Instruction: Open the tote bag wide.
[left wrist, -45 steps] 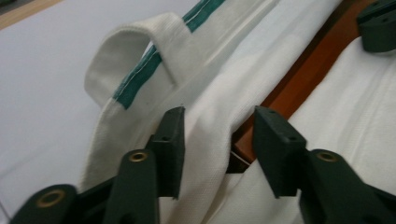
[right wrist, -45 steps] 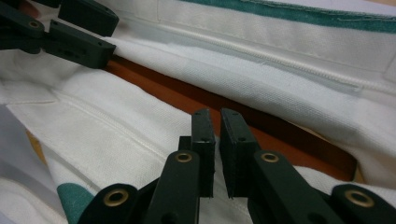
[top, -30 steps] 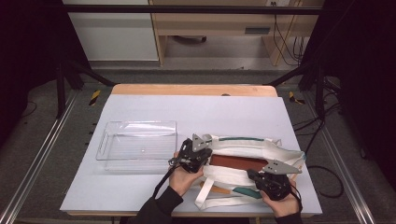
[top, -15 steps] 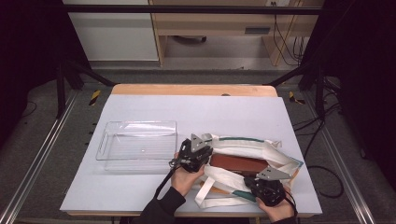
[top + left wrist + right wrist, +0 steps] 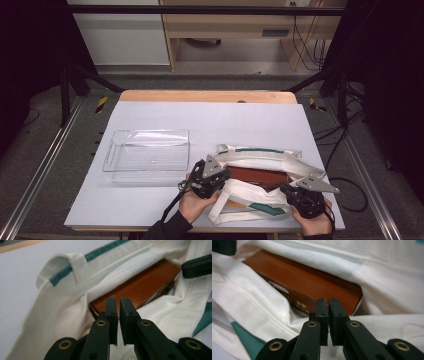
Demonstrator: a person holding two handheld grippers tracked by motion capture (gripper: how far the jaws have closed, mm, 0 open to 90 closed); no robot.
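Observation:
A white tote bag (image 5: 260, 156) with green trim lies at the near right of the table, mouth spread wide. A brown box (image 5: 260, 175) lies flat inside it (image 5: 140, 287) (image 5: 307, 282). My left gripper (image 5: 225, 176) (image 5: 117, 300) is at the mouth's left end; its jaws have just been closing and pinch a thin layer of the bag's white cloth (image 5: 65, 297). My right gripper (image 5: 289, 188) (image 5: 327, 301) sits at the near right corner, over the bag's lower cloth (image 5: 249, 305), jaws shut with nothing visible between them. One of its fingers (image 5: 197, 266) shows beyond the box.
A clear plastic tray (image 5: 147, 150) stands to the left of the bag, close to my left hand. The white table top (image 5: 210, 120) stretches bare behind both. Its near edge runs just under my hands.
My right hand has slid a little to the right along the bag's near edge. My left hand has shifted slightly nearer. Bag and box lie as before.

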